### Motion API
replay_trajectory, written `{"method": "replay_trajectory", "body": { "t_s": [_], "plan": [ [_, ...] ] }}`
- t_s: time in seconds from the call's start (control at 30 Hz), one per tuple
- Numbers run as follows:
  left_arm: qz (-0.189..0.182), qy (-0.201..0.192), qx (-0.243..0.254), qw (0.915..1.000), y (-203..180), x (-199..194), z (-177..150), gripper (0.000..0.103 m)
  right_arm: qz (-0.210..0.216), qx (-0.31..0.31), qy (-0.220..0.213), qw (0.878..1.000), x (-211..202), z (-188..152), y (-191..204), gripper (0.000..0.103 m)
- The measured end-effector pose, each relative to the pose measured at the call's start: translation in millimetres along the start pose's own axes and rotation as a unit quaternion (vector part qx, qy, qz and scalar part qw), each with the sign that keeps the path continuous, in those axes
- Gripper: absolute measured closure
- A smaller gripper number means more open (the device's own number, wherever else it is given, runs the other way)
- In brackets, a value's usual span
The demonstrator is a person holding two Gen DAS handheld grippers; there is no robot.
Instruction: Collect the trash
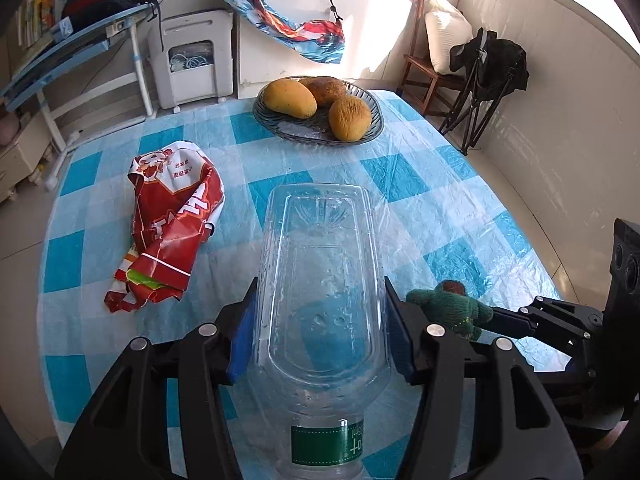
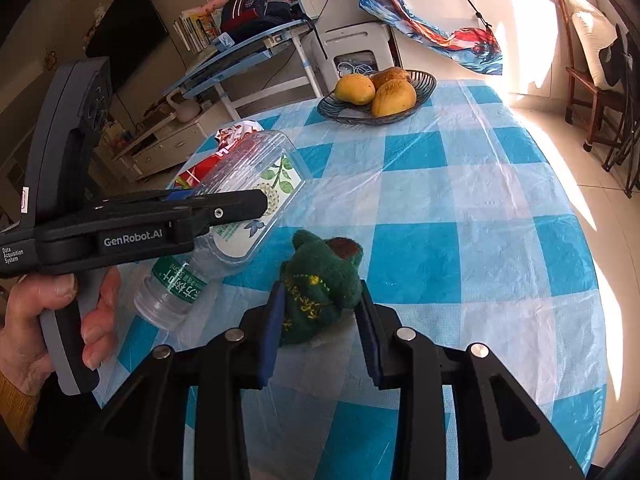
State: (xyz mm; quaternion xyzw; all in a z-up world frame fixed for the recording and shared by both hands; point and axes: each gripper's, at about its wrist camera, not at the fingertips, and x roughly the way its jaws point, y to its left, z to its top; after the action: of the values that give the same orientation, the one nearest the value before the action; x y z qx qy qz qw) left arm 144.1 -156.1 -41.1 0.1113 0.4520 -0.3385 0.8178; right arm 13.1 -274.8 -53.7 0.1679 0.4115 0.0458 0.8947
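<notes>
My left gripper (image 1: 320, 312) is shut on a clear empty plastic bottle (image 1: 320, 280) with a green label, held above the table; it also shows in the right wrist view (image 2: 240, 200). A crumpled red and white snack wrapper (image 1: 172, 220) lies on the table to its left. My right gripper (image 2: 320, 312) has its blue pads on either side of a small green plush toy (image 2: 320, 280), which rests on the tablecloth; the left pad touches it, while the right pad shows a small gap. The toy also shows in the left wrist view (image 1: 448, 306).
A round table with a blue and white checked plastic cloth (image 2: 460, 208). A glass dish (image 1: 280, 124) with three mangoes stands at the far side. Beyond are a desk (image 1: 80, 44), a white appliance (image 1: 192, 60), and chairs (image 1: 480, 80) by the right wall.
</notes>
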Motion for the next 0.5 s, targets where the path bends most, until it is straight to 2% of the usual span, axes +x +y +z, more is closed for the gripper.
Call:
{"method": "replay_trajectory", "body": {
  "t_s": [0.1,0.23,0.3,0.5],
  "plan": [
    [0.009,0.012,0.013,0.9998,16,-17,-15,0.049,0.01,-0.012,0.004,1.0,4,-1,10,0.069],
    [0.022,0.049,0.028,0.9982,37,-26,-34,0.049,0.023,-0.032,0.011,0.999,10,-2,25,0.069],
    [0.039,0.047,0.031,0.9976,42,-28,-39,0.048,0.025,-0.035,0.012,0.999,12,-3,30,0.068],
    [0.047,0.033,0.053,0.997,33,-32,-37,0.045,0.02,-0.033,0.01,0.999,14,-3,32,0.064]
  ]
}}
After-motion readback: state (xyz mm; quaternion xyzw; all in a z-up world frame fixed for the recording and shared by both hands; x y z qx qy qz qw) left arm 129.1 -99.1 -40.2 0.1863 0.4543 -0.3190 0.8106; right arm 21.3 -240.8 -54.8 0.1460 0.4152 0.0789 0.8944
